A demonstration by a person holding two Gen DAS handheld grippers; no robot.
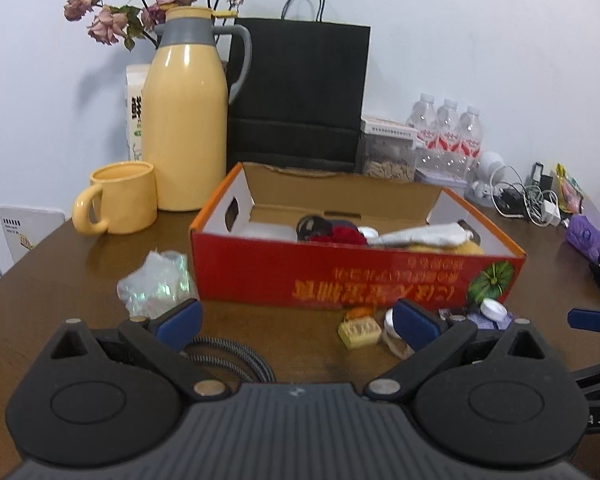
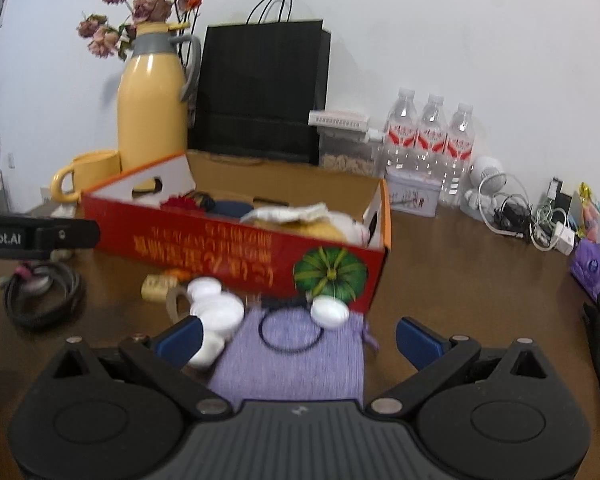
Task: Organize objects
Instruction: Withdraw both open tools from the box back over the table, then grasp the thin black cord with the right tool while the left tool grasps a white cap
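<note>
Left wrist view: left gripper [image 1: 298,322] fingers apart — empty, low centre.
Right wrist view: right gripper [image 2: 298,338] fingers apart — above purple pouch [image 2: 292,360].
Red box [image 1: 356,276]: mid-frame on worktop [image 1: 60,264].

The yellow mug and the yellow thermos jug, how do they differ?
The yellow mug is short, open-topped, all yellow including its handle. The yellow thermos jug stands far taller, is lidded, with a grey collar and grey handle. Both share the pale yellow colour and stand upright together on the table.

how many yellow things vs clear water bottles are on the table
yellow: 3, the thermos jug, the mug, the small block
clear water bottles: 3
total: 6
</note>
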